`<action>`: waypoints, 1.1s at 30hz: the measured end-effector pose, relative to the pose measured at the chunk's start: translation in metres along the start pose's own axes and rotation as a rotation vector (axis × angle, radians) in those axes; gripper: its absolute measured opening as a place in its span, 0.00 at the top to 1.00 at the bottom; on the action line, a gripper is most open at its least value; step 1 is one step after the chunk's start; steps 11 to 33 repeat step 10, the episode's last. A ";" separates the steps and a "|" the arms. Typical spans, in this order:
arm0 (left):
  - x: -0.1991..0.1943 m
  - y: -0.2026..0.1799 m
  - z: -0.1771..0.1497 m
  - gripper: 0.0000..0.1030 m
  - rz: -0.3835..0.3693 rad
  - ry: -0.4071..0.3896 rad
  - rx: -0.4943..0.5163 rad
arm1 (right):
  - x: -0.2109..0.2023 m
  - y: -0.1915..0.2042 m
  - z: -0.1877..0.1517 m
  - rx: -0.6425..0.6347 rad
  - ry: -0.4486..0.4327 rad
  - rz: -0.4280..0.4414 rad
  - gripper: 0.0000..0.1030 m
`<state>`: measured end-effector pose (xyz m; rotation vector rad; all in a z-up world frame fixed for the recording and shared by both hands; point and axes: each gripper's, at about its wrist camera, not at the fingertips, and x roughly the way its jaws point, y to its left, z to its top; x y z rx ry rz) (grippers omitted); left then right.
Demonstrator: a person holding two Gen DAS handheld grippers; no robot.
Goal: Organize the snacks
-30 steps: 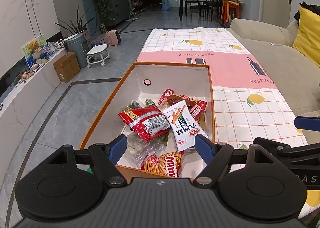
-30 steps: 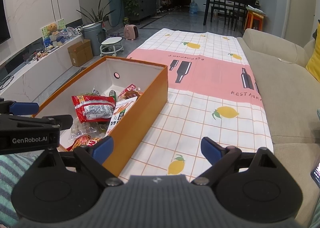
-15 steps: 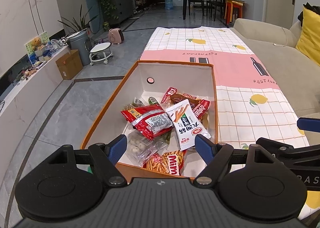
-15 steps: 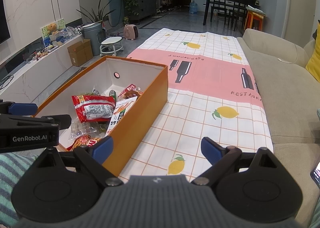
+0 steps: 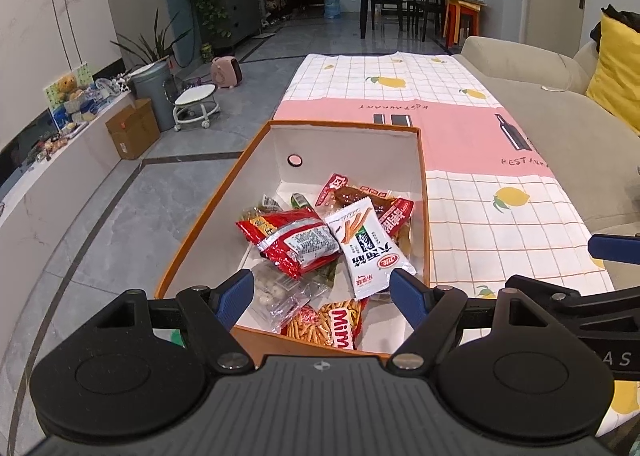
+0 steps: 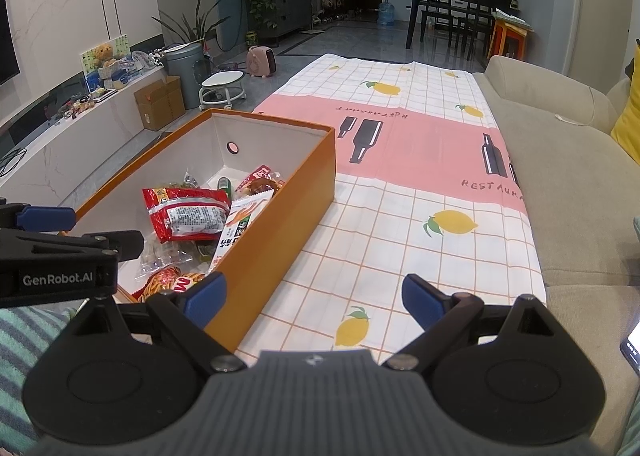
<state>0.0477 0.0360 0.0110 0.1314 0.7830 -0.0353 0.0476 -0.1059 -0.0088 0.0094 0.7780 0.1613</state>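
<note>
We hold the left gripper above the near end of the orange cardboard box with a white inside, its blue-tipped fingers spread wide and gripping nothing. The box sits on the left part of a checked tablecloth with lemons and a pink band, and all the snacks we can see lie inside it, crowded toward the near half. A red foil packet with a white label rests on top of the pile, and just to its right a white packet printed with orange sticks lies tilted, overlapping the red one's edge. Behind these we see dark red wrappers toward the box's right wall. Nearest to us a clear bag of pale round pieces lies beside an orange bag of thin sticks marked "Mim". Our right gripper hangs over bare cloth to the right of the box, its fingers likewise spread apart and empty. A beige sofa runs along the cloth's right edge.
</note>
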 end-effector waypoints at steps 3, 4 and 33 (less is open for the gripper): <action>-0.001 -0.001 0.001 0.12 0.010 -0.011 0.011 | 0.000 0.000 0.000 0.000 0.000 -0.001 0.11; -0.001 -0.001 0.001 0.12 0.009 -0.014 0.011 | 0.000 0.000 0.000 0.000 -0.001 -0.001 0.11; -0.003 0.002 0.003 0.12 -0.001 -0.025 -0.004 | 0.000 0.000 0.001 0.001 -0.002 -0.005 0.11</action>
